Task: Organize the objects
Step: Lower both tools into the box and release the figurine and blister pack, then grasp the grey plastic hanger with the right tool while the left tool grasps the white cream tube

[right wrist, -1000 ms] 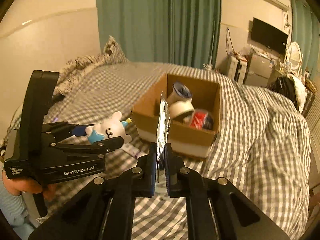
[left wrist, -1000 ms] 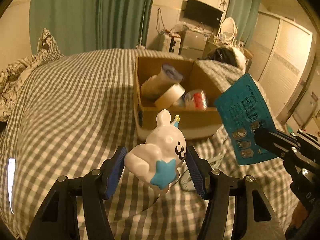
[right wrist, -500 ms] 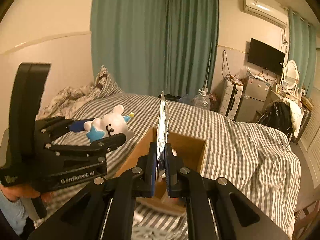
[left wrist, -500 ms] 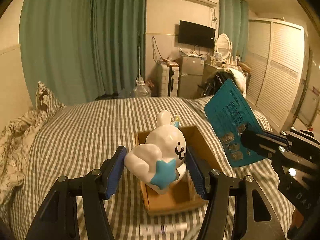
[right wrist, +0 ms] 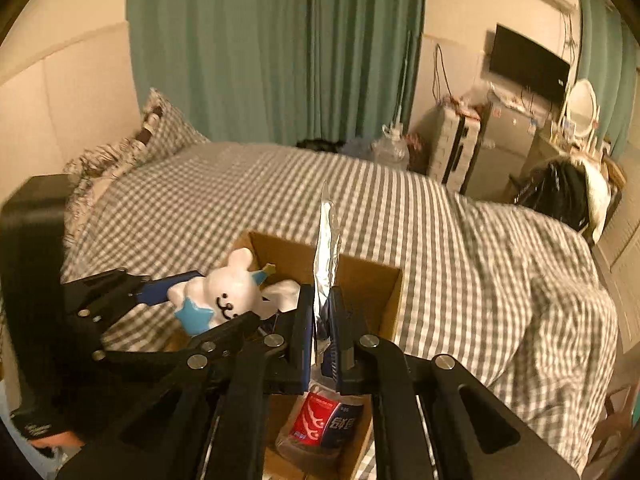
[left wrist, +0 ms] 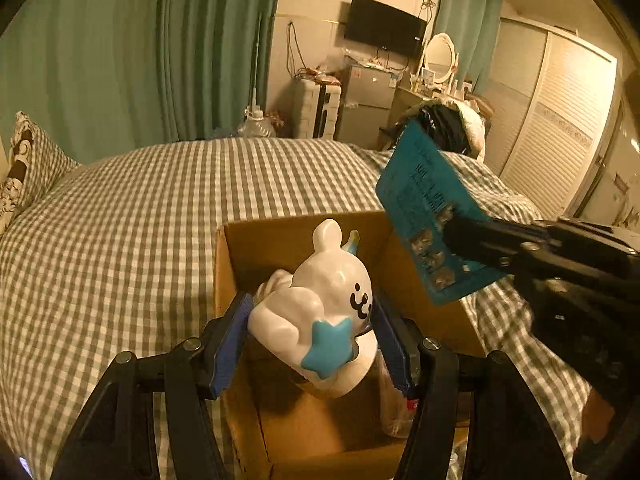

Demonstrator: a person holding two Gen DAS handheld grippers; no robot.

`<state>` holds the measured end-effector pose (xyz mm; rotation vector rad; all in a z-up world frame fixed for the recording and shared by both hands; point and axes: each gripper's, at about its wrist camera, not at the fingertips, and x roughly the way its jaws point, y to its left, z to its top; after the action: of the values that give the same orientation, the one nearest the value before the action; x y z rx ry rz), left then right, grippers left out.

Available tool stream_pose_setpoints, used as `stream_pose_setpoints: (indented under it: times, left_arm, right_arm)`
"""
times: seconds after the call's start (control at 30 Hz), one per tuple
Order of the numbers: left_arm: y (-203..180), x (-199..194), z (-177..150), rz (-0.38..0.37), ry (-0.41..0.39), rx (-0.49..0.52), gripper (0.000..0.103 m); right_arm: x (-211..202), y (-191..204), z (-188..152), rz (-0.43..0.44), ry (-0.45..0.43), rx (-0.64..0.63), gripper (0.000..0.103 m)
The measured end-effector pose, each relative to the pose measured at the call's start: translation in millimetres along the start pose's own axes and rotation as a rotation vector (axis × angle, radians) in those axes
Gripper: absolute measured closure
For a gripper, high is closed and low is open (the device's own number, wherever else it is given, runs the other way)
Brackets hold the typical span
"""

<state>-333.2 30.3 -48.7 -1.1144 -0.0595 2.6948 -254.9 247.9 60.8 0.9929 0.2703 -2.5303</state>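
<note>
The left gripper [left wrist: 312, 328] jaws squeeze the bunny toy [left wrist: 320, 304] right above the open box [left wrist: 224, 264]; the right gripper [right wrist: 322, 328] jaws pinch the pill pack [left wrist: 432, 216] beside it

Left wrist view: looks forward along the left gripper [left wrist: 312, 340], close above the open cardboard box [left wrist: 228, 264] on the checked bed [left wrist: 120, 220], facing the far wall's television [left wrist: 384, 34]. Right wrist view: looks along the right gripper [right wrist: 322, 320], equally near, from the box's right side. Shared: the box [right wrist: 384, 292], bed [right wrist: 460, 240], television [right wrist: 528, 66], green curtains [left wrist: 180, 48] [right wrist: 280, 48], and each view shows the other gripper.
</note>
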Motion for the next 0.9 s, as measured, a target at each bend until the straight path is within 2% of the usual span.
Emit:
stream_pose_setpoints:
  times: [0.1,0.23,0.27,0.3,0.33,0.37,0.4,0.47,0.57,0.67,0.73,0.9]
  left_arm:
    - [-1,12,-5,0.015,0.031,0.000,0.041]
    - [-1,24,-7,-0.010,0.068,-0.008,0.040]
    - [-2,24,-10,-0.012,0.070,-0.006,0.039]
    - [-2,23,-9,-0.009,0.066,-0.002,0.033]
    - [-2,21,-9,-0.001,0.060,-0.002,0.027]
    - [-2,18,-8,0.009,0.049,-0.003,0.017]
    - [-3,11,-8,0.017,0.031,-0.007,0.011]
    - [-2,-4,-4,0.024,-0.002,-0.022,0.008]
    - [-1,-22,7,0.032,-0.019,-0.036,0.007]
    - [0,-52,14,0.046,-0.064,-0.039,0.001]
    - [1,-70,16,0.049,-0.088,-0.031,0.000]
    - [1,-120,6,0.037,-0.145,-0.007,0.000]
  right_arm:
    - [19,-4,-9,0.008,0.028,0.033,0.096]
    - [27,-12,-15,0.014,0.038,0.083,0.096]
    - [27,-14,-16,0.015,0.037,0.088,0.096]
    - [24,-14,-16,0.013,0.036,0.090,0.094]
    - [19,-14,-15,0.006,0.027,0.091,0.091]
    - [15,-15,-15,-0.001,0.020,0.093,0.078]
    - [9,-17,-14,-0.010,0.007,0.098,0.059]
    - [-6,-20,-13,-0.017,-0.024,0.112,0.042]
    - [-34,-23,-9,-0.033,-0.052,0.117,0.038]
    - [-62,-18,-6,-0.062,-0.077,0.085,0.027]
    - [-83,-13,-7,-0.091,-0.103,0.060,0.023]
    - [-136,0,-20,-0.108,-0.177,0.022,0.014]
